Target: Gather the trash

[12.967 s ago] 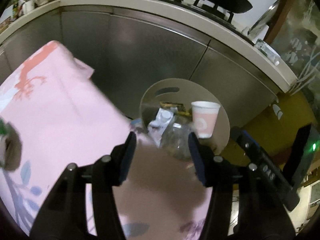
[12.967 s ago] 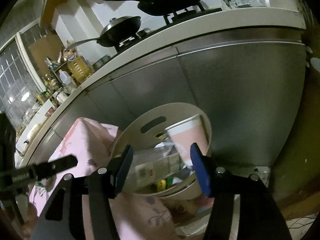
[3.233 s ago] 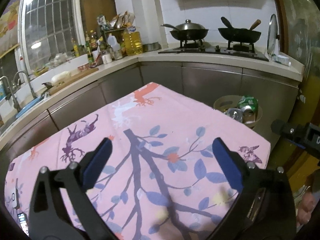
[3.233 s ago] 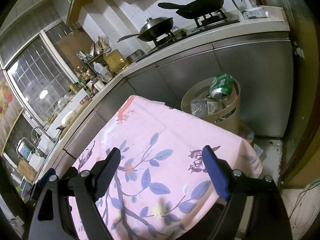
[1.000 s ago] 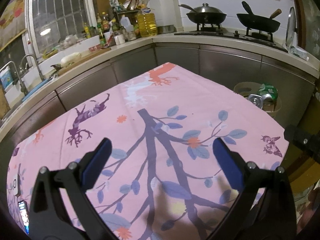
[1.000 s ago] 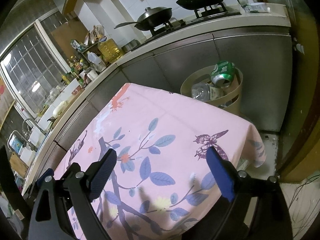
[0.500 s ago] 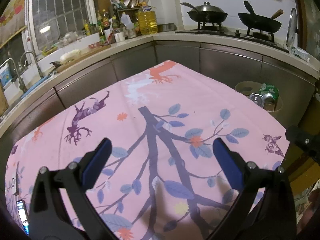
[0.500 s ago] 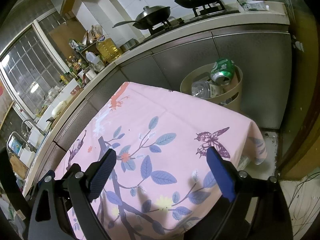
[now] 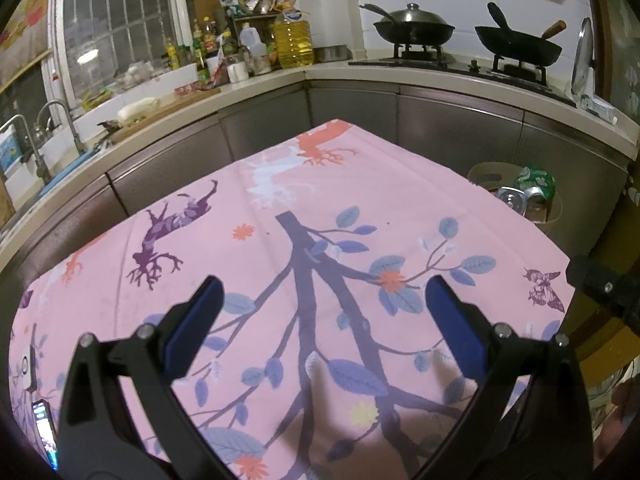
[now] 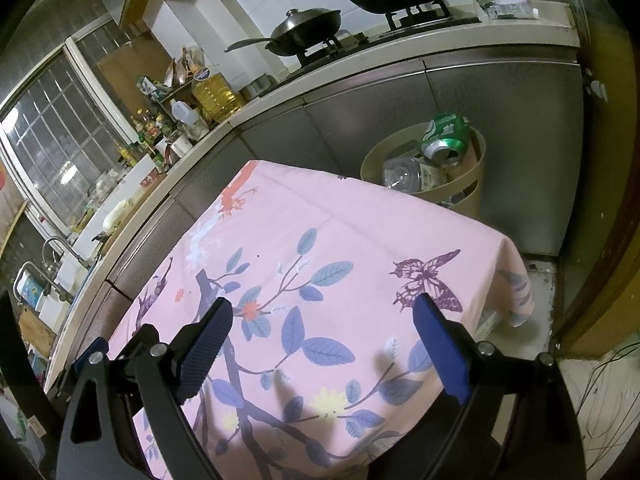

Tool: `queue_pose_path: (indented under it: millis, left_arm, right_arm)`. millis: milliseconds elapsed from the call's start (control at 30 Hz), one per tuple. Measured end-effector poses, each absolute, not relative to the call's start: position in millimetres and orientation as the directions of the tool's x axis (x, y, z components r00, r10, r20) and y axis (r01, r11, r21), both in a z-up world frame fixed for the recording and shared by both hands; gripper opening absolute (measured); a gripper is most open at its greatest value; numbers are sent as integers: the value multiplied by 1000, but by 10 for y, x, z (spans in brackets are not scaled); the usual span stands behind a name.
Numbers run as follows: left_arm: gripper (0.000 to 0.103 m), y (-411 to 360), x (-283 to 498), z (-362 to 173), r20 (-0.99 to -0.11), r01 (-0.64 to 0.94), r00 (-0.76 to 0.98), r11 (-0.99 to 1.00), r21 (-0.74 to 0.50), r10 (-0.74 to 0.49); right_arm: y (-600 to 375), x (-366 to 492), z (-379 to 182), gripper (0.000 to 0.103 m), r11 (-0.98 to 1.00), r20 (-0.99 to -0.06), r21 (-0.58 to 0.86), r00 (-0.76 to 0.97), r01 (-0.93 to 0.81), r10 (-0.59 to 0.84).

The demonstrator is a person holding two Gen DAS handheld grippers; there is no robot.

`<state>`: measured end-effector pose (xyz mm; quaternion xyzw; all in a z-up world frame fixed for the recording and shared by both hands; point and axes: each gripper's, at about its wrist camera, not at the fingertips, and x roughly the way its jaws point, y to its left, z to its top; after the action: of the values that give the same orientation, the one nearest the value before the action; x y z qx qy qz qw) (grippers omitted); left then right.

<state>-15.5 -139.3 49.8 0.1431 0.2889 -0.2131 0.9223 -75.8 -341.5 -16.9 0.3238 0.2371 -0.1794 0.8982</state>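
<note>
The left gripper and the right gripper both hang over the pink tablecloth with jaws spread wide and nothing between them. The trash, a green can and a clear bottle, lies in the beige bin beside the table. The can sits high on the pile, so probably a bump on the bin could roll it out.

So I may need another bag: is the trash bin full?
Full: a green can and clear bottle sit heaped at the trash bin rim.
</note>
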Motion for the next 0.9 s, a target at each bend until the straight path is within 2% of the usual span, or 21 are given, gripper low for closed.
queue_pose_path:
  millis: [900]
  left_arm:
    - [97,-1337,-153,564,-583,461,752,878,131,-308]
  right_arm:
    - [-3277,-717,-117,88,742,-540,487,827,460,-158]
